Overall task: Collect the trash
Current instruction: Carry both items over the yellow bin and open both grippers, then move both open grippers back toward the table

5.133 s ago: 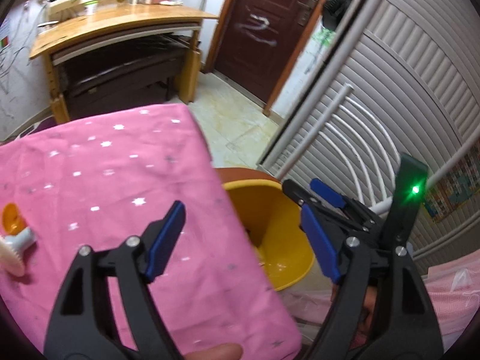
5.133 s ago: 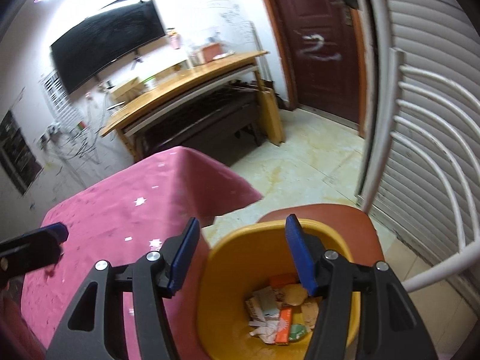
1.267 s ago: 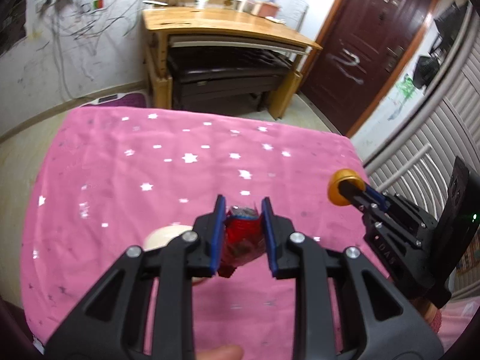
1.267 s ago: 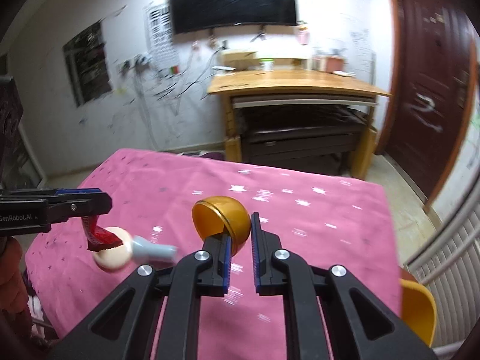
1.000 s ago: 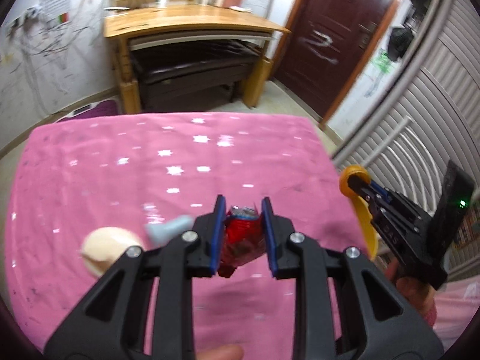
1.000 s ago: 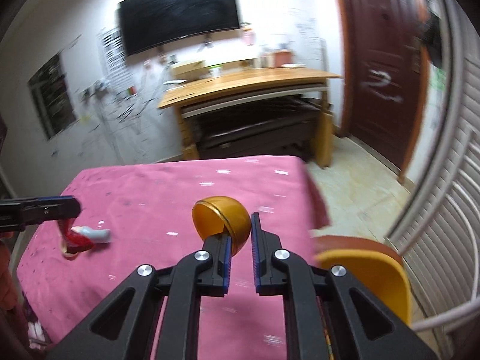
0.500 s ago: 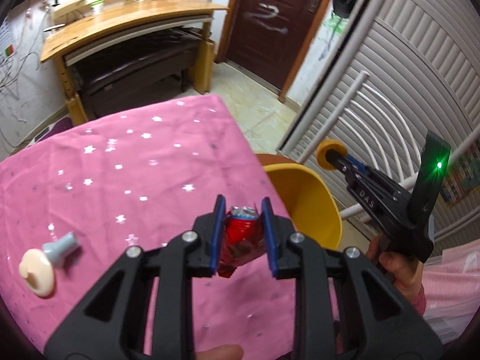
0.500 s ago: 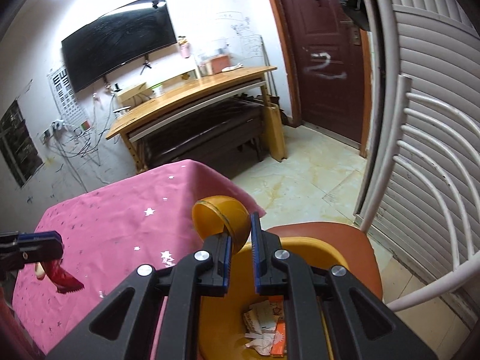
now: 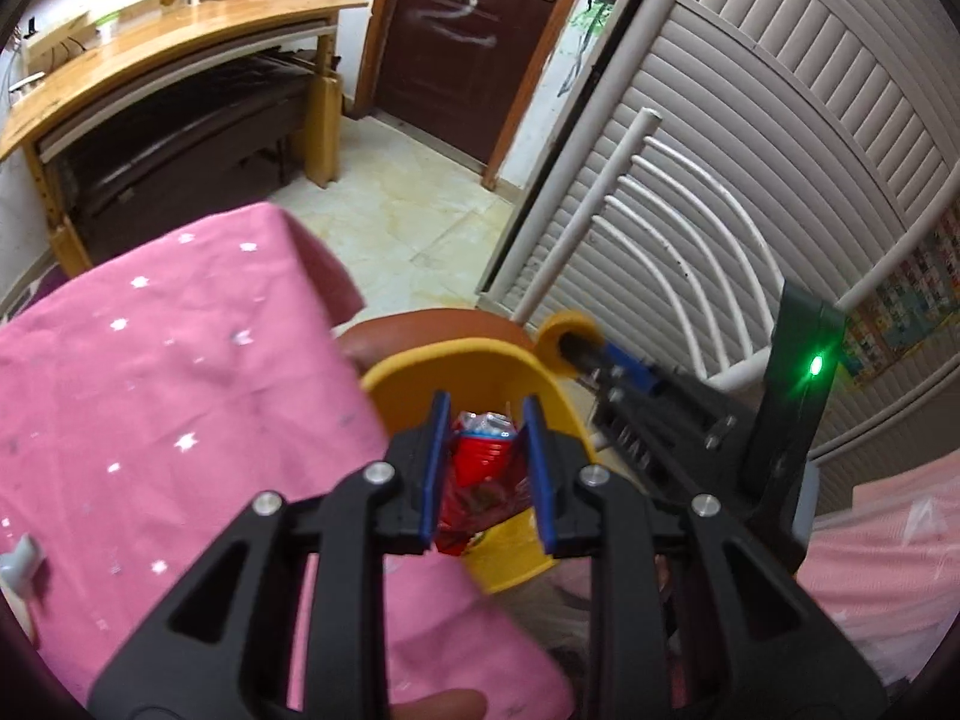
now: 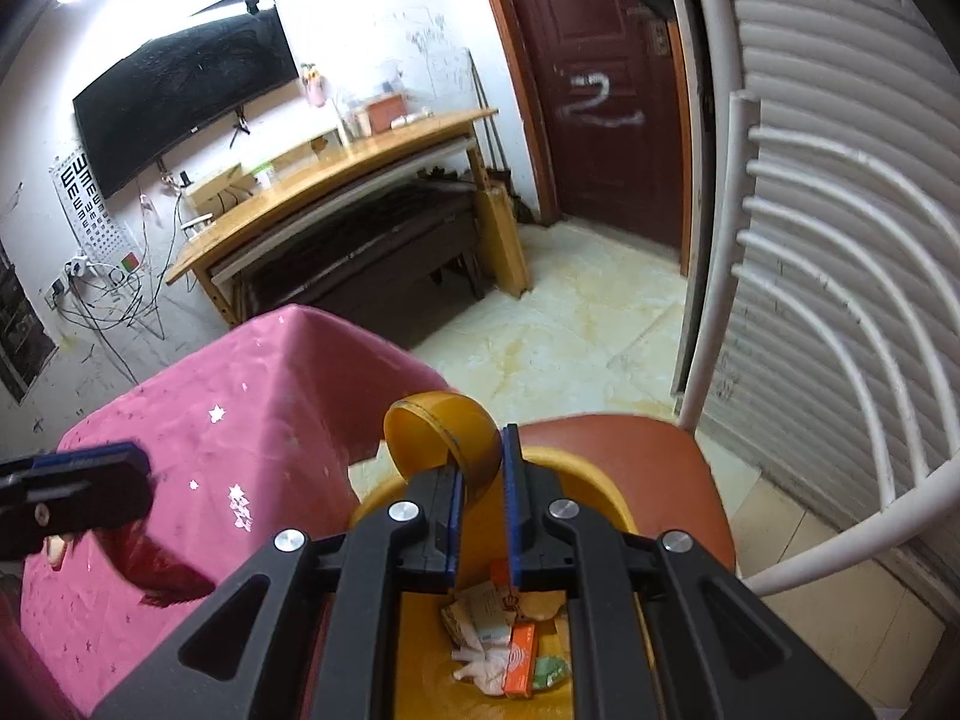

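My left gripper [image 9: 486, 468] is shut on a red crumpled wrapper [image 9: 480, 474] and holds it over the rim of the yellow bin [image 9: 420, 372]. My right gripper [image 10: 480, 510] is shut on an orange half-shell capsule [image 10: 444, 438] above the same yellow bin [image 10: 606, 492], which holds several paper and packet scraps [image 10: 510, 648]. The right gripper with the capsule [image 9: 564, 336] shows in the left wrist view beyond the bin. The left gripper [image 10: 72, 492] and the hanging wrapper [image 10: 162, 570] show at the left of the right wrist view.
The bin sits on a brown-seated chair [image 10: 648, 456] with a white curved back [image 10: 840, 330], beside a table under a pink starred cloth [image 9: 150, 372]. A grey and cream toy piece [image 9: 21, 558] lies on the cloth at left. A wooden desk [image 10: 336, 180] and dark door [image 10: 606, 90] stand behind.
Both grippers have swung right from over the table to the bin, carrying the wrapper and the capsule. The left gripper now has the wrapper over the bin's rim.
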{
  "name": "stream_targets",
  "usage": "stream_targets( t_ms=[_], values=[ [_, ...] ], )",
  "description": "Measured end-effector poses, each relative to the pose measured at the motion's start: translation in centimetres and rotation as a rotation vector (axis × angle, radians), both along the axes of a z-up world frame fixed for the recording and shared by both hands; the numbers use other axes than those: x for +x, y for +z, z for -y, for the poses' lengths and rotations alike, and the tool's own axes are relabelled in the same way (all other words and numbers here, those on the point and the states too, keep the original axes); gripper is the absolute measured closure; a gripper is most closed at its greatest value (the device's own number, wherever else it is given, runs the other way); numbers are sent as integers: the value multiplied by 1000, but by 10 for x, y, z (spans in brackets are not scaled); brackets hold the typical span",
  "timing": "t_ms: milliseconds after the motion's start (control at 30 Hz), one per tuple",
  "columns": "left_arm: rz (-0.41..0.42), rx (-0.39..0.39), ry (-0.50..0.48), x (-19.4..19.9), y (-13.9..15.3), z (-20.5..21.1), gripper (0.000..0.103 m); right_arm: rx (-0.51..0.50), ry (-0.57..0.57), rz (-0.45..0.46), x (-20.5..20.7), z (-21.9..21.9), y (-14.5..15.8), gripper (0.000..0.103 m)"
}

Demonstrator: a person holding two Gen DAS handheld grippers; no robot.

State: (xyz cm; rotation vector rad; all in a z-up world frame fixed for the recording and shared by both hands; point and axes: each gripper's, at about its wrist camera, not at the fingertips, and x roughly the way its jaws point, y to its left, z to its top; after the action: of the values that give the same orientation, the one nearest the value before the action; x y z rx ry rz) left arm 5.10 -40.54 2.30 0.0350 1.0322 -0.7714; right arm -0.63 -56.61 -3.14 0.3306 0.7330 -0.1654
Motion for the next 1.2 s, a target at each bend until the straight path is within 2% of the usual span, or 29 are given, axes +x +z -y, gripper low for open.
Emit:
stream_targets(
  t_ms=[133,367,467,500,533,600,633,800,967,1200],
  values=[
    [-50,-21,17,12,-14,19,32,19,4,-46,6,3,-10,97],
    [-79,12,67,17,-27,-1,32,28,8,-78,10,4,-20,96],
    [-86,0,92,18,-25,-15,32,22,20,-89,13,-3,-21,88],
    [-90,-5,106,18,-24,-23,32,19,23,-90,12,-4,-22,79],
    [-94,-12,113,19,-24,-29,31,16,24,-87,12,-6,-21,65],
    [-101,-31,139,18,-21,-45,30,10,32,-81,12,-8,-19,48],
    [-99,-38,153,17,-19,-53,30,6,38,-78,12,-10,-18,44],
    [-66,-65,242,11,-9,-105,29,-4,55,-28,8,-22,-5,43],
    [-34,-35,328,4,-6,-152,28,-2,112,39,3,-46,13,40],
    [-28,-5,428,-4,-8,-212,27,-43,227,65,10,-99,28,37]
  ],
)
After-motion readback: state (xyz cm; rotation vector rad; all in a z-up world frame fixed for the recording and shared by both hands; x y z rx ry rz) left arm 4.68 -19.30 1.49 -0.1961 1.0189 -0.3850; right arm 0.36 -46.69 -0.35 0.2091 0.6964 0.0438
